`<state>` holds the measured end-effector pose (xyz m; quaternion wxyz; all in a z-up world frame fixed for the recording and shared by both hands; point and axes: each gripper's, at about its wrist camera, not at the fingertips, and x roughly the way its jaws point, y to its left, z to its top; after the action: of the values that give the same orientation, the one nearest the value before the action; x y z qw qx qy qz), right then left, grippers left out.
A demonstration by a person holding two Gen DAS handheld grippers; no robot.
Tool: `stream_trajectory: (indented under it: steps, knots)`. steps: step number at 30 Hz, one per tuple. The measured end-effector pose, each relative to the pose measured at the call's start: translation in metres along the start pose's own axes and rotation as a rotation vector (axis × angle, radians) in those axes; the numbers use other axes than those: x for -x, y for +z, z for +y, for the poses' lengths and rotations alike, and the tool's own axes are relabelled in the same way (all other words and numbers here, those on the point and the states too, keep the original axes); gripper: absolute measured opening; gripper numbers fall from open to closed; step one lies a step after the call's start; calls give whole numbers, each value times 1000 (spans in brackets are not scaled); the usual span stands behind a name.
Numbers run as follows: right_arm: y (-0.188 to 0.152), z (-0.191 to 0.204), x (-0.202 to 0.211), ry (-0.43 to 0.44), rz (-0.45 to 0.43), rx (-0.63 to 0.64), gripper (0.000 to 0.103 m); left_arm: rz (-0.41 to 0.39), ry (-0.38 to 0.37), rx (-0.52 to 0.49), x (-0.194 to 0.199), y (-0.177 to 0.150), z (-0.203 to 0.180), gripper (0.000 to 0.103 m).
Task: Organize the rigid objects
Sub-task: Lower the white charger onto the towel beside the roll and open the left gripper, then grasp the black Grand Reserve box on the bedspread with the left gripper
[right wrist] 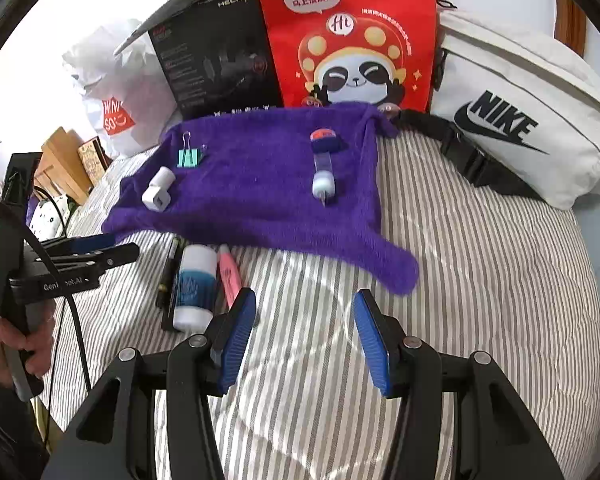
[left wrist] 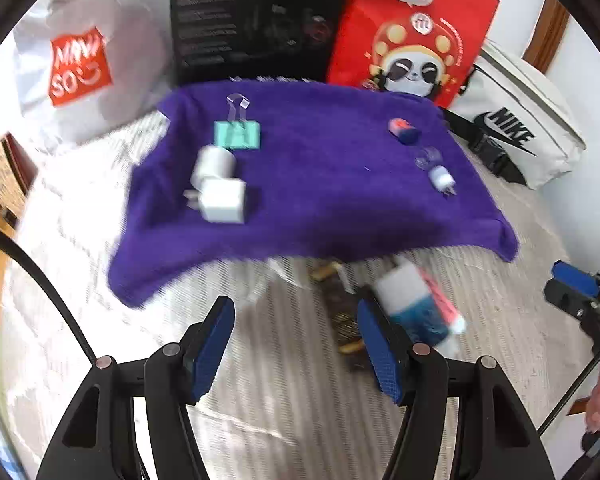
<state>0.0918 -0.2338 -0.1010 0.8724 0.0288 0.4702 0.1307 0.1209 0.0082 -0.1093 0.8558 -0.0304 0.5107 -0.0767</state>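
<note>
Two grippers, left (left wrist: 296,344) and right (right wrist: 304,336), hover spread wide and empty over the striped bed. Just ahead, a glue bottle (right wrist: 194,284), pink marker (right wrist: 229,276) and dark pen (right wrist: 167,276) lie unsorted; beyond, chargers (right wrist: 159,189), clip (right wrist: 189,155) and eraser (right wrist: 325,139) sit grouped on the purple cloth (right wrist: 260,200), apparently the sorting spot.

blur: left-wrist view smeared | glue bottle (left wrist: 416,304) part-hidden by claw pad | black box (right wrist: 216,56) text illegible

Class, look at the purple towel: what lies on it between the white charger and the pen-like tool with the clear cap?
Nothing: between the white charger and the pen-like tool the purple towel is bare. The right wrist view shows it most sharply.
</note>
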Motion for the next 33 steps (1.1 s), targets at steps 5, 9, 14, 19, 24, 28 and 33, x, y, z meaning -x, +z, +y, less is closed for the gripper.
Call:
stream_trajectory:
  steps: [5, 9, 14, 19, 24, 28, 33]
  knots:
    - [-11, -3, 7, 2, 4, -7, 51, 43, -2, -13, -20, -3, -17, 62]
    - [-18, -5, 11, -9, 5, -8, 51, 79, 8, -28, -34, -6, -21, 62]
    - [-23, -7, 14, -19, 1, -15, 51, 79, 3, -26, -34, -12, -16, 64]
    - [-27, -6, 14, -18, 2, -9, 51, 91, 79, -61, -31, -17, -9, 64]
    - [-28, 1, 9, -10, 11, 6, 51, 90, 75, -72, -31, -21, -5, 62]
    - [-28, 6, 5, -4, 19, 19, 51, 67, 88, -120, -37, -18, -15, 62]
    - [-30, 10, 0, -3, 30, 31, 51, 34, 89, -230, -36, -18, -28, 44]
